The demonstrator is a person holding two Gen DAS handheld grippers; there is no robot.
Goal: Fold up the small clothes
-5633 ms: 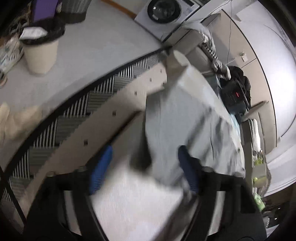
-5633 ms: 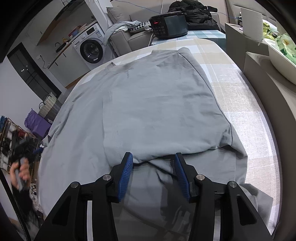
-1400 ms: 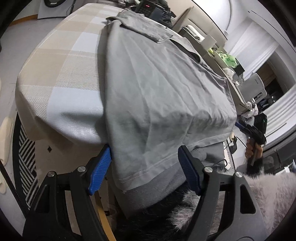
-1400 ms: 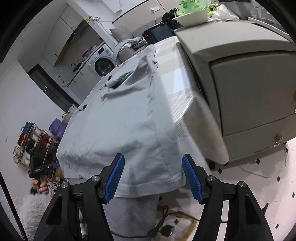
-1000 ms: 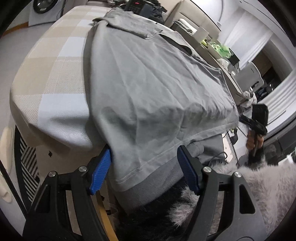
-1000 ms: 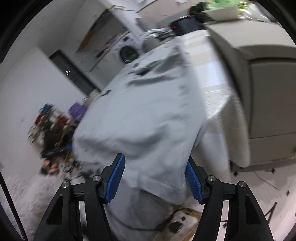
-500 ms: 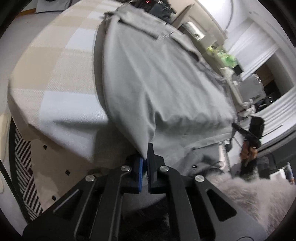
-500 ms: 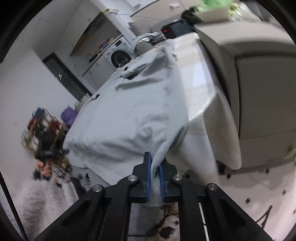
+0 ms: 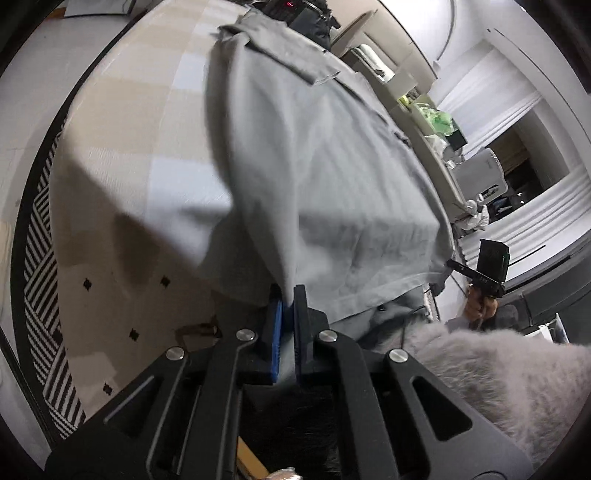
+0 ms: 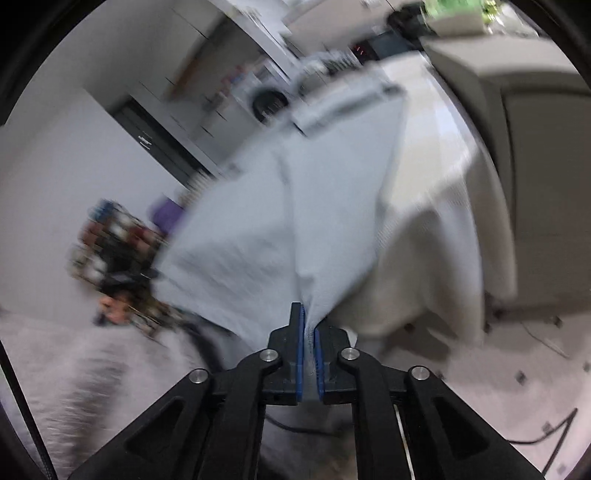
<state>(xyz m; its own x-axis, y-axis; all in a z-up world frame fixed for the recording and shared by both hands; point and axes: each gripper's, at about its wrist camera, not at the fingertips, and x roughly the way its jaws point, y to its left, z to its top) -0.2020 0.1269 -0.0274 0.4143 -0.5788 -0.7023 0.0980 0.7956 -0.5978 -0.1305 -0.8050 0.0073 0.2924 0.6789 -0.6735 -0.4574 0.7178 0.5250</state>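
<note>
Left gripper (image 9: 287, 295) clenched on the near hem corner of the grey sweatshirt (image 9: 325, 177), fabric pinched betw. the blue pads (image 9: 276, 332), pulled up off the edge into a taut ridge. Right gripper (image 10: 309, 325) likewise clamped on the other hem corner of the sweatshirt (image 10: 295, 221), cloth bunched into a peak at the tips; right view is heavily blurred. Rest of the garment lies spread over the counter (image 9: 122, 122), which wears a beige/white checked cloth (image 10: 443, 229) hanging over the near edge. Collar end at the far side, near a black appliance w/ red digits (image 9: 284, 5). Fuzzy grey sleeve (image 9: 498, 369) at lower right of left view; striped rug (image 9: 40, 258) on floor at left. Washing machine (image 10: 267, 99) in bkgd, blurred.
</note>
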